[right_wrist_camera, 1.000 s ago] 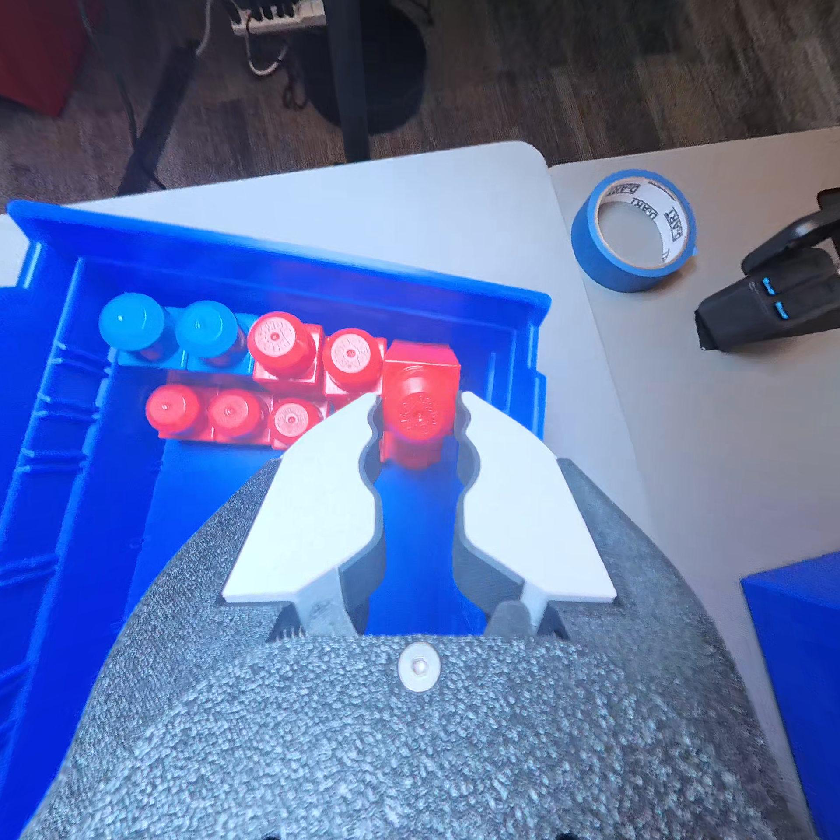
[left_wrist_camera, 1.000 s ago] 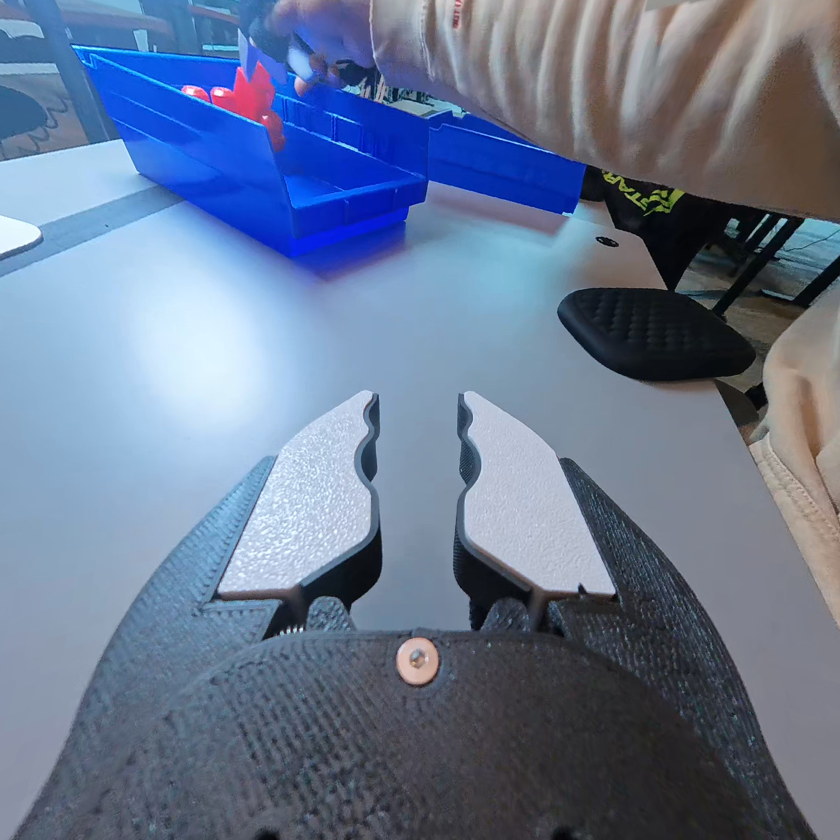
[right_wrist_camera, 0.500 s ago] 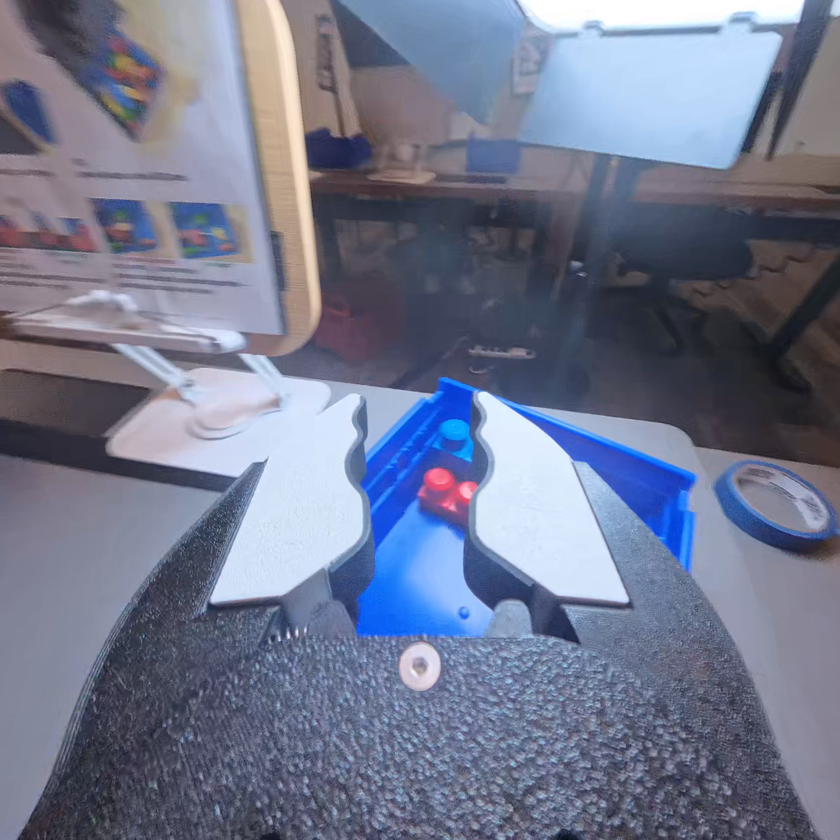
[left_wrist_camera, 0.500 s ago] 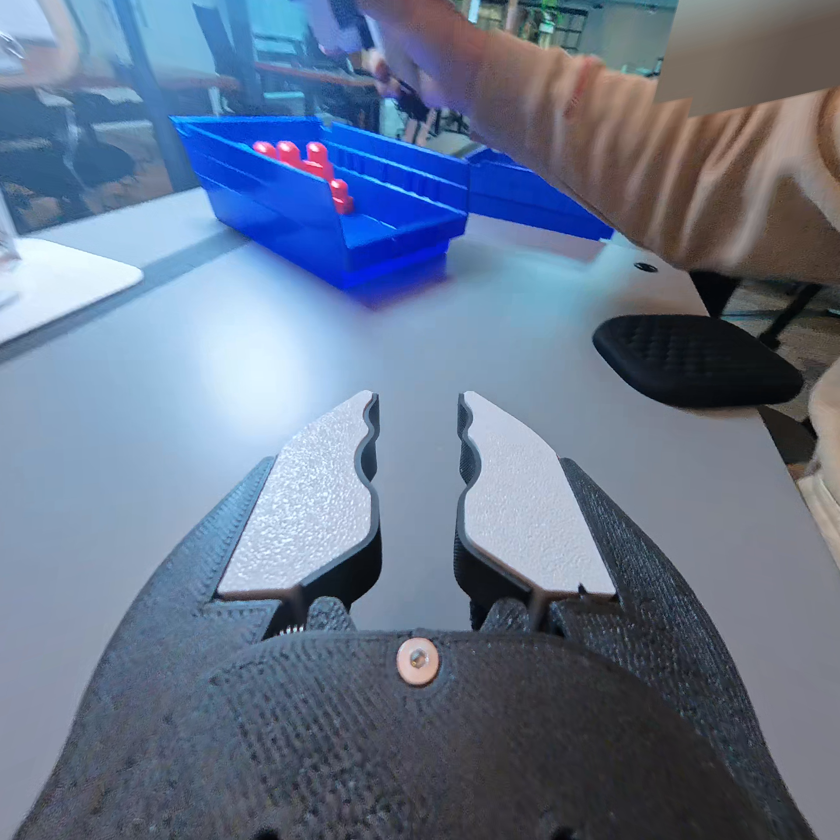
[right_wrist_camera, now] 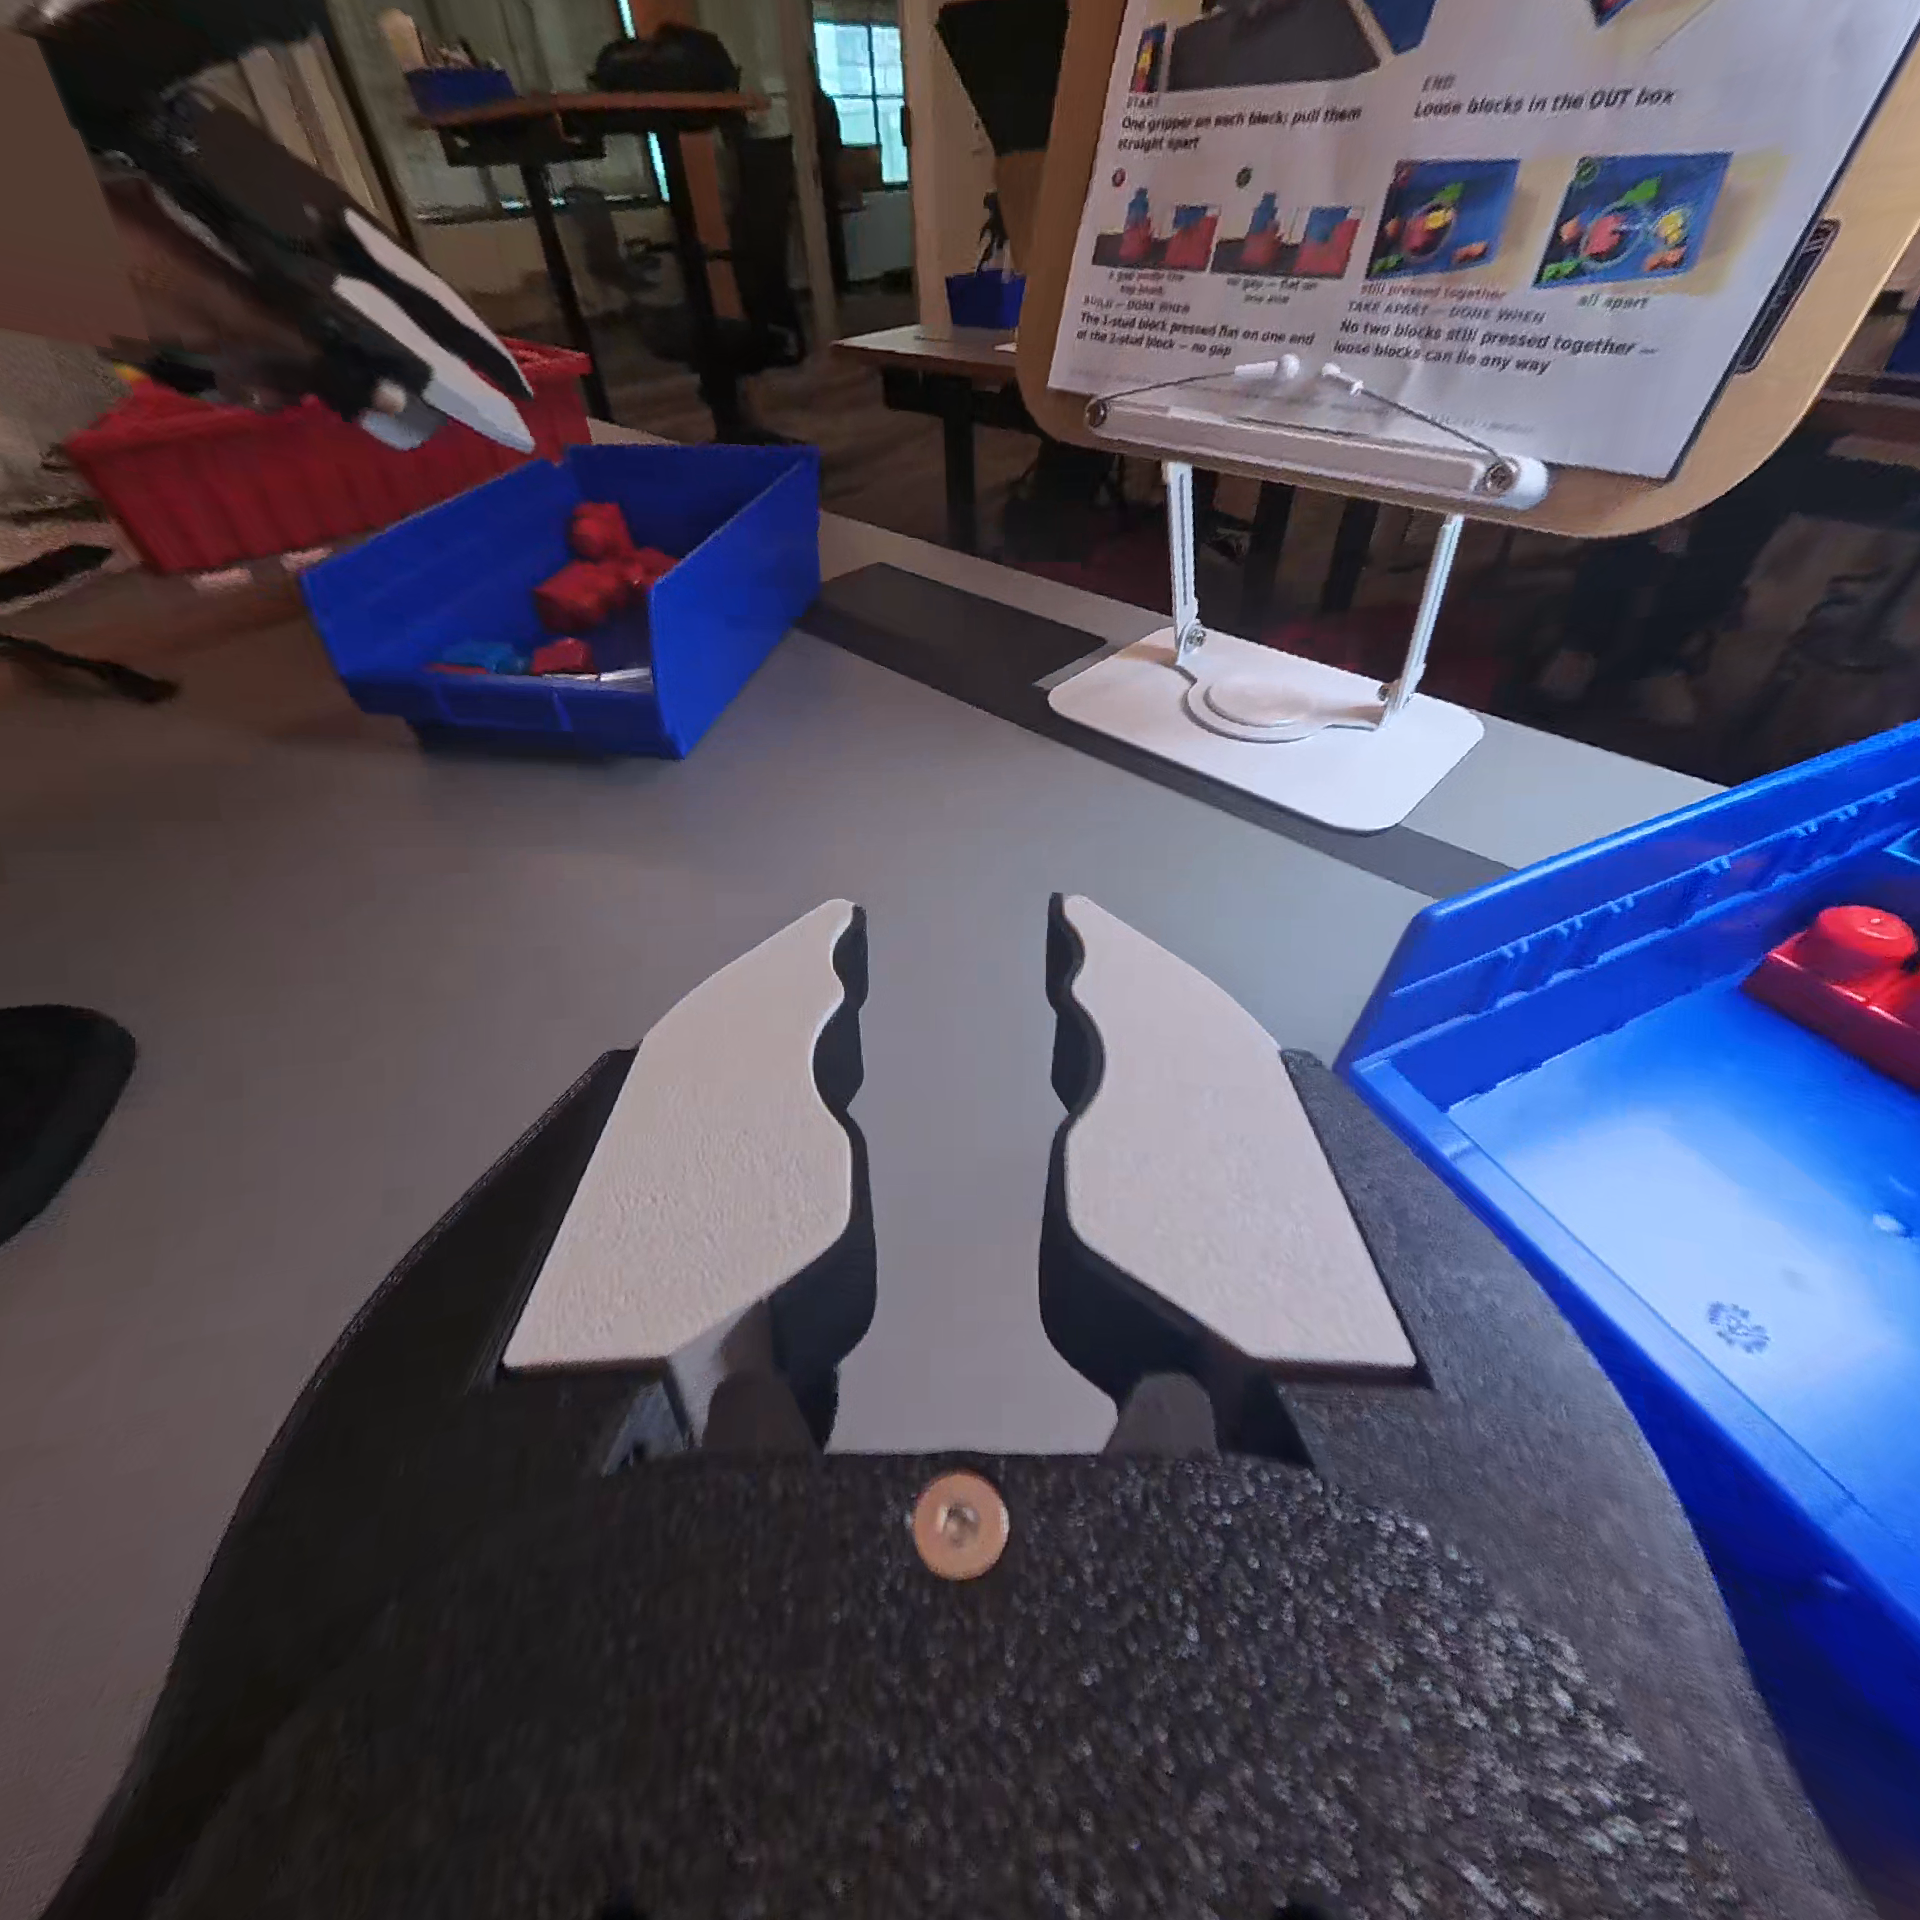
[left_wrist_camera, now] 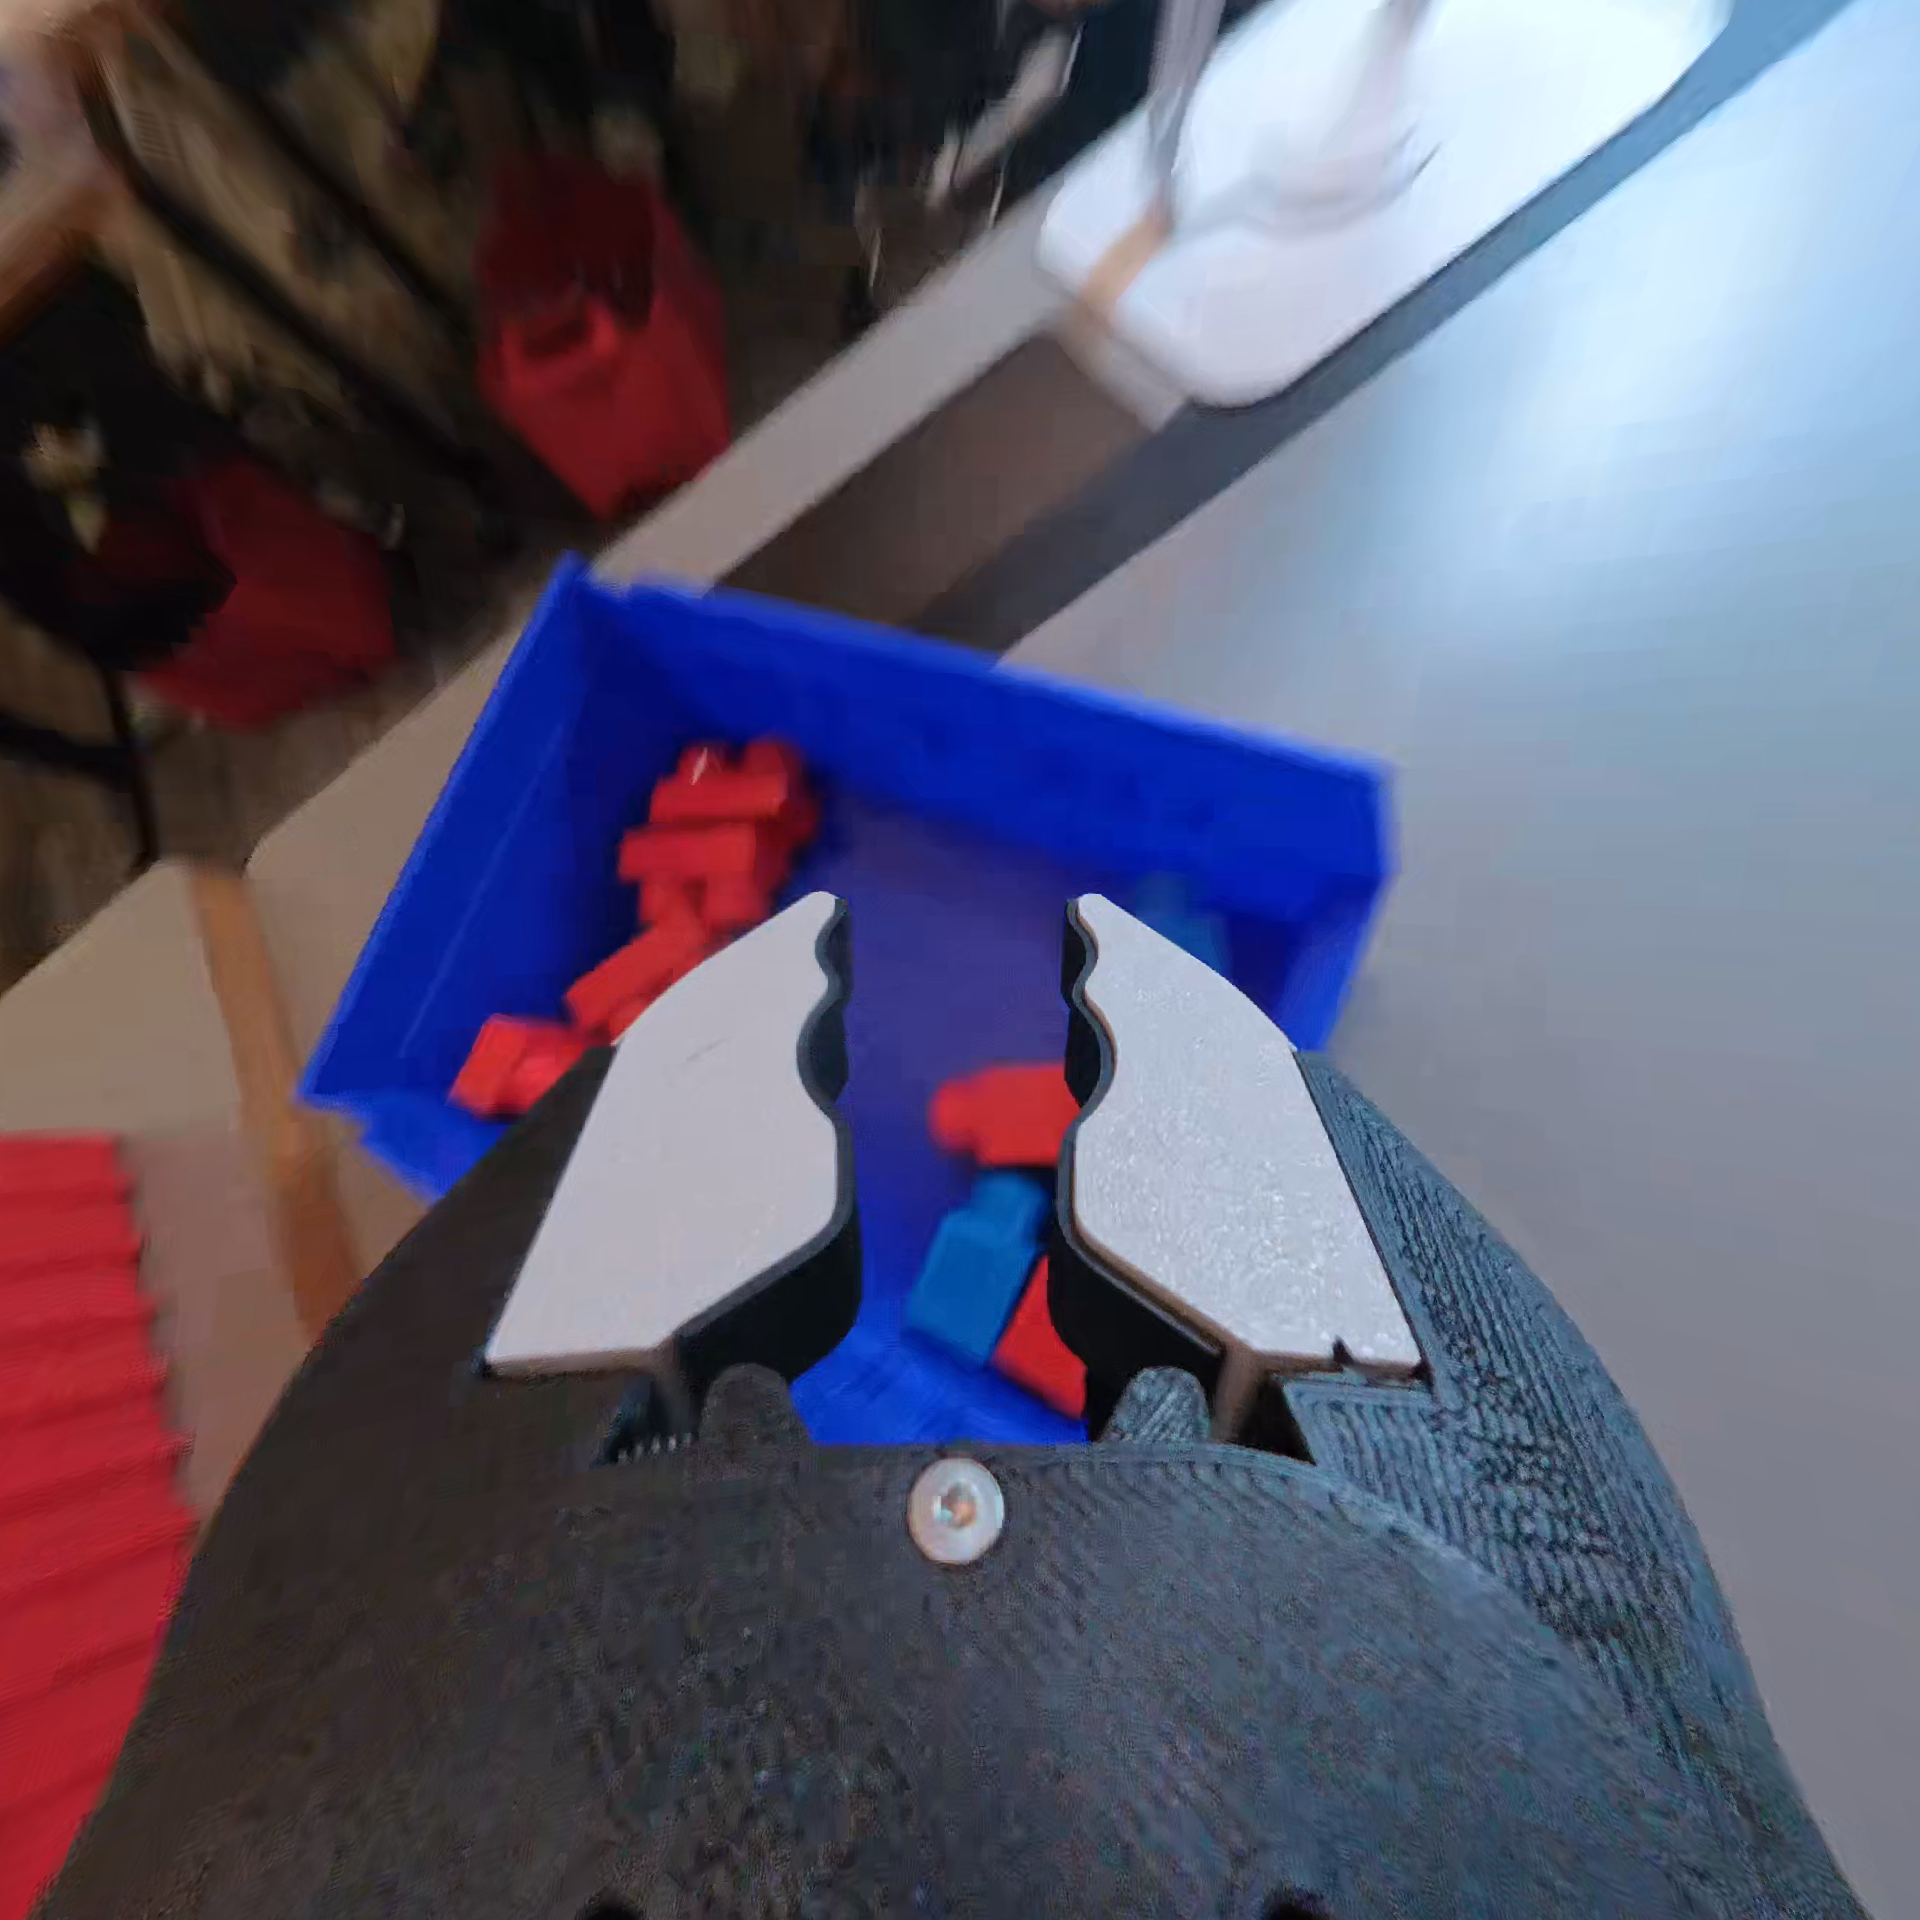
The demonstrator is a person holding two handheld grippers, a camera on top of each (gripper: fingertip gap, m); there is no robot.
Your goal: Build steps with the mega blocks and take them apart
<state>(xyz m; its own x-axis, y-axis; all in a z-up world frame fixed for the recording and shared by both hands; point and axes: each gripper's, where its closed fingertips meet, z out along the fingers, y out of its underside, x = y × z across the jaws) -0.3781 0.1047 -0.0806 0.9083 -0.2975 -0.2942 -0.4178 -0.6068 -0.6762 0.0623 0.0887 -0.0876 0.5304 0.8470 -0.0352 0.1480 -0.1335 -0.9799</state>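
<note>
1. The right tool (right_wrist_camera: 954, 914) hovers low over the bare grey surface (right_wrist_camera: 416, 935), its jaws parted by a narrow gap with nothing between them.
2. Just to its right stands a blue bin (right_wrist_camera: 1455, 1049); a red mega block (right_wrist_camera: 1839, 977) lies inside, well clear of the fingertips.
3. Farther off on the left is a second blue bin (right_wrist_camera: 717, 623) holding loose red blocks (right_wrist_camera: 592, 582) and a few blue ones.
4. The left tool (left_wrist_camera: 954, 920) is poised above that second bin (left_wrist_camera: 1039, 758), jaws also narrowly apart and empty.
5. Below its fingers lie a red block (left_wrist_camera: 997, 1117) and a blue block (left_wrist_camera: 977, 1273), with a red cluster (left_wrist_camera: 717, 862) to the left.
6. At the far edge, a white stand (right_wrist_camera: 1268, 727) carries an instruction sheet (right_wrist_camera: 1455, 208).
</note>
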